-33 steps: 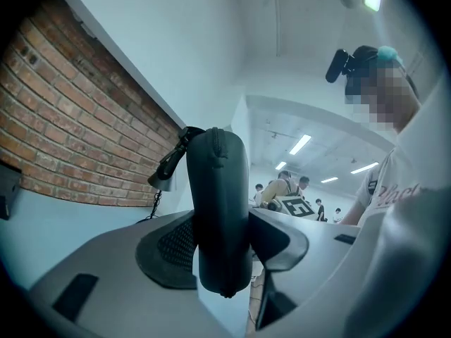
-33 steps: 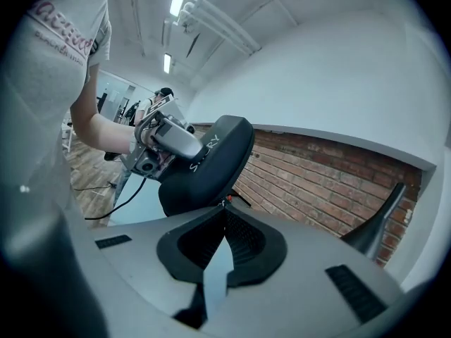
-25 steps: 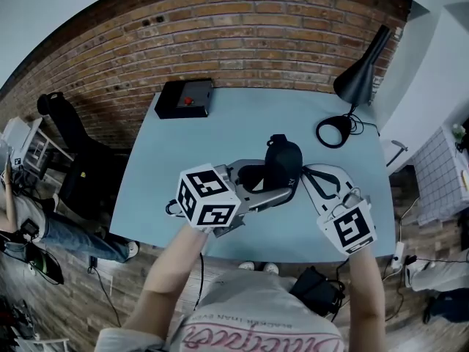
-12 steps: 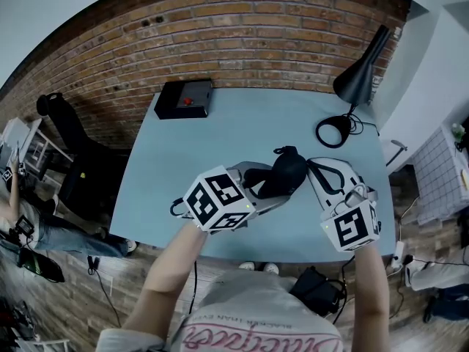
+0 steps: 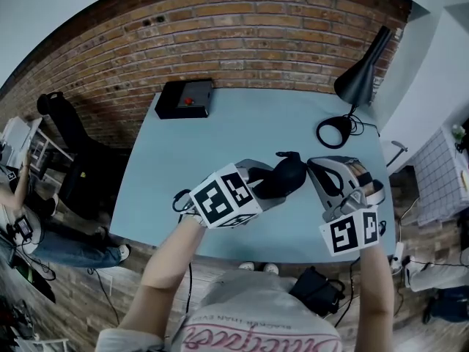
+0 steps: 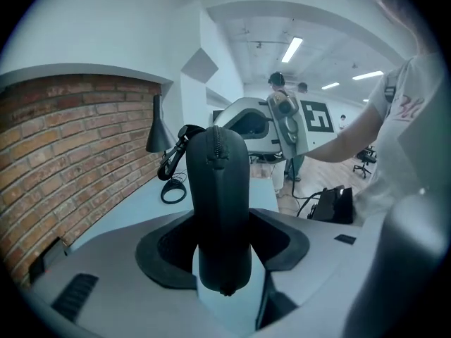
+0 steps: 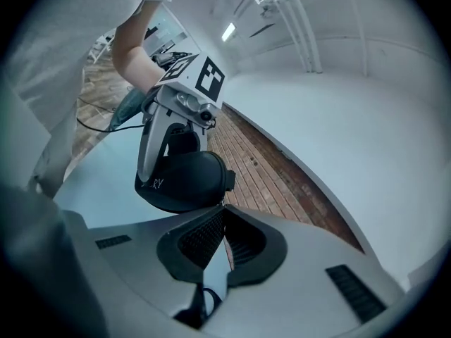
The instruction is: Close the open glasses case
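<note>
One glasses case (image 5: 284, 176), black and rounded, is held over the near half of the single pale blue table (image 5: 242, 123), between the two grippers. It is clamped across its body by the left gripper (image 5: 267, 185), whose jaws are spread fairly wide around it, with one pad pressed on each side. In the left gripper view the case (image 6: 222, 203) is seen standing up between the dark pads, with one zip line running along its upper ridge.

The right gripper (image 5: 314, 169) is brought in from the right, with its tip at the end of the case. In the right gripper view its jaws (image 7: 222, 213) are seen pressed together, right at the edge of the case (image 7: 184, 182). A thin tab of the zip may be nipped between them, but that is too small to be made out.

Two marker cubes are counted, one on the left gripper (image 5: 223, 198) and one on the right gripper (image 5: 350, 230).

At the far left corner of the table one black box (image 5: 185, 97) with one red button (image 5: 188, 100) is set. At the far right one black desk lamp (image 5: 359, 79) is placed, well apart from the case
</note>
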Available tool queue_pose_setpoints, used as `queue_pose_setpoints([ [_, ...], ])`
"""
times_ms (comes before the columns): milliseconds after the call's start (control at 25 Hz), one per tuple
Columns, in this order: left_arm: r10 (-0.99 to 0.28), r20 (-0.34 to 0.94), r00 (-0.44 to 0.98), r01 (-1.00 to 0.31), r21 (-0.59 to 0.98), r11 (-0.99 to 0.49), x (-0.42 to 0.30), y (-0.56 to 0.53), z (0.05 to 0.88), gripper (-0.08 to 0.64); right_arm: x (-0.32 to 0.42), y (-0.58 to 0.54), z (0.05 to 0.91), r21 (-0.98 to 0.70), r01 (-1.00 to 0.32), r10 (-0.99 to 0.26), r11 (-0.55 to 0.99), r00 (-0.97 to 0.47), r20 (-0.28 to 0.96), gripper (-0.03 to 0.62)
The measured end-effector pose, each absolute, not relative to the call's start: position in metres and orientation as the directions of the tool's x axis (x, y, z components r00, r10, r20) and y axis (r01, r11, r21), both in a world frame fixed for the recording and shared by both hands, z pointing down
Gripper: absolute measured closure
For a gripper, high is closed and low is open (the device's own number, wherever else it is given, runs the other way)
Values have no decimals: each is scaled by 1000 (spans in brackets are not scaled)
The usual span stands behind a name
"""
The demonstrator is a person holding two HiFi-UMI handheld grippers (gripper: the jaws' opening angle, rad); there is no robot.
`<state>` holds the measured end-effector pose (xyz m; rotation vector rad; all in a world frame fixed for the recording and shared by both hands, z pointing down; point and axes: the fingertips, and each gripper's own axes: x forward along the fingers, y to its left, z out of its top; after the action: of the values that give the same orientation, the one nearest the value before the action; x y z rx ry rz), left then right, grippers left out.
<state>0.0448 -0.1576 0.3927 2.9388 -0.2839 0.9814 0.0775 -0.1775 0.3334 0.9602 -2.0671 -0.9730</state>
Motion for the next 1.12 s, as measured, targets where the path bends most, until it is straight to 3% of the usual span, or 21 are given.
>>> queue_pose_setpoints([
  [360, -344, 739, 579, -234, -254, -939, 40, -178, 415, 339, 66, -176, 339, 960, -70, -871, 272, -442, 214, 575],
  [440, -383, 729, 567, -241, -297, -924, 41, -183, 415, 339, 66, -178, 338, 962, -71, -873, 265, -440, 208, 575],
  [680, -504, 521, 689, -317, -408, -856, 46, -191, 387, 327, 80, -188, 326, 878, -347, -890, 330, -423, 168, 577],
  [800, -509, 390, 767, -365, -387, -847, 47, -187, 370, 325, 88, -190, 320, 769, -505, -883, 391, -442, 158, 577],
  [1120, -450, 247, 858, -372, -305, -877, 49, -178, 352, 298, 87, -186, 317, 505, -679, -823, 532, -555, 120, 577],
])
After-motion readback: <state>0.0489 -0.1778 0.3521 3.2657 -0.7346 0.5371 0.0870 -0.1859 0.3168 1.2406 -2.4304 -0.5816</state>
